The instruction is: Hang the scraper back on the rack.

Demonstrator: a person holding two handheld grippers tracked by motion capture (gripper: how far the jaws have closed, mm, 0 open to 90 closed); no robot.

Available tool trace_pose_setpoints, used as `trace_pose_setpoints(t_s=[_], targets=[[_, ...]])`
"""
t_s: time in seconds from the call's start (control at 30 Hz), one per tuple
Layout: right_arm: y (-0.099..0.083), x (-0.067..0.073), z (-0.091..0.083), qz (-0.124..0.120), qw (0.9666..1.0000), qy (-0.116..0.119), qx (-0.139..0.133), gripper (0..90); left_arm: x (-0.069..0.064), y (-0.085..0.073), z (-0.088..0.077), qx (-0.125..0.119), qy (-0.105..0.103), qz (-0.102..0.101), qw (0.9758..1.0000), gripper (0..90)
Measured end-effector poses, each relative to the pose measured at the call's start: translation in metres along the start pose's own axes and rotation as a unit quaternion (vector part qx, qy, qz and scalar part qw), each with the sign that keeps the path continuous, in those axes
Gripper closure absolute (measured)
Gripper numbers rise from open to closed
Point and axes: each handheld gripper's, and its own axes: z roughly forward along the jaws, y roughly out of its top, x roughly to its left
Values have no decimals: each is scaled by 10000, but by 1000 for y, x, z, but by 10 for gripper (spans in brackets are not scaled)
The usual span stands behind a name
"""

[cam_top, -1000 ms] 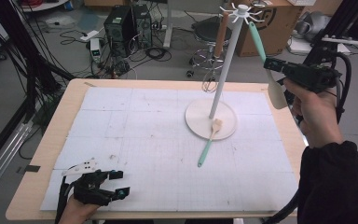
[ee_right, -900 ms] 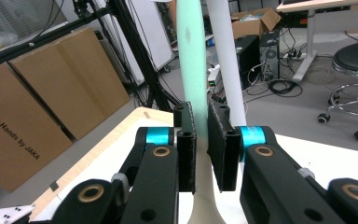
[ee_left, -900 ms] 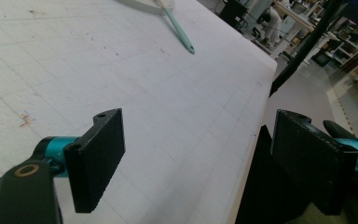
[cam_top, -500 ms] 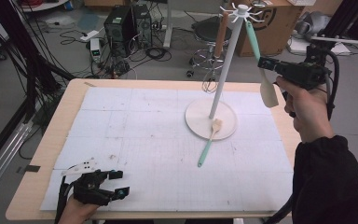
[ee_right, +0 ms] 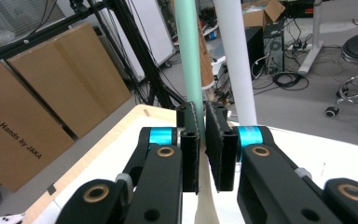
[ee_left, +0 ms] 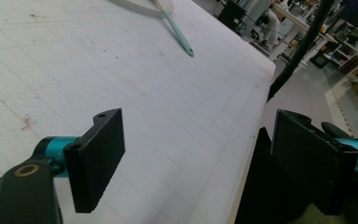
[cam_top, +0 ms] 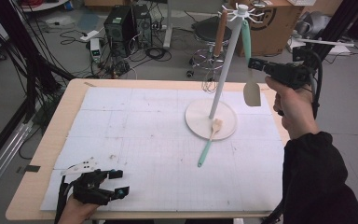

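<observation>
Right gripper clamped on mint spatula handle, hanging from rack; jaws just closed further; lift straight up to clear hook; left gripper open, empty, on worktop.

A mint-handled spatula with a cream blade hangs upright from the white rack's top hooks, blade downward

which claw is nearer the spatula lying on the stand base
Right. The right claw is up by the rack pole, above and right of the lying spatula; the left claw rests at the near left corner.
</observation>
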Motion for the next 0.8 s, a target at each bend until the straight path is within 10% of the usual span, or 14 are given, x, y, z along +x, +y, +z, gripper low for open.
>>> trace_pose_setpoints(t_s=[0.27,0.53,0.8], targets=[[-2,1,10,58,9999,119,19,820,0,0,-1,-14,-8,11,10000,181],[-1,-1,6,88,9995,-304,-87,480,1,1,0,-24,-3,11,10000,181],[2,2,-1,2,9992,-383,-124,473,2,4,6,5,-51,17,10000,181]])
